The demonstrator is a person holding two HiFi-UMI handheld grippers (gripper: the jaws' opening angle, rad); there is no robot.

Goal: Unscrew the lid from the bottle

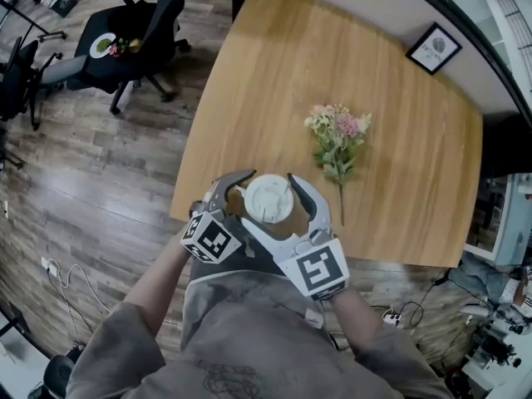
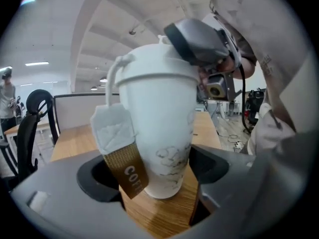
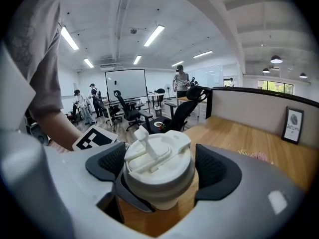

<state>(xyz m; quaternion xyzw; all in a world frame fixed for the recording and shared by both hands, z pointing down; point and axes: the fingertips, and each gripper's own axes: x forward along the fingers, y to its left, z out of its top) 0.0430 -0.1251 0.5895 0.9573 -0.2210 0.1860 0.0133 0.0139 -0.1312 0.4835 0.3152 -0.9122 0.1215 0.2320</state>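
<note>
A white bottle (image 2: 159,118) with a white flip-spout lid (image 1: 268,198) stands upright near the front edge of the wooden table (image 1: 274,81). A white tag with a gold band (image 2: 122,153) hangs at its side. My left gripper (image 2: 157,176) is open around the lower body, pads close on both sides with the tag by one pad. My right gripper (image 3: 159,171) is open around the lid (image 3: 158,166), its pads level with the lid's rim, with hardly any gap. In the head view both grippers, left (image 1: 241,196) and right (image 1: 276,208), flank the bottle.
A bunch of pink and green flowers (image 1: 338,140) lies on the table beyond the bottle. A framed picture (image 1: 434,48) leans at the far right corner. A black office chair (image 1: 133,36) stands on the floor at the left. People stand in the distant office.
</note>
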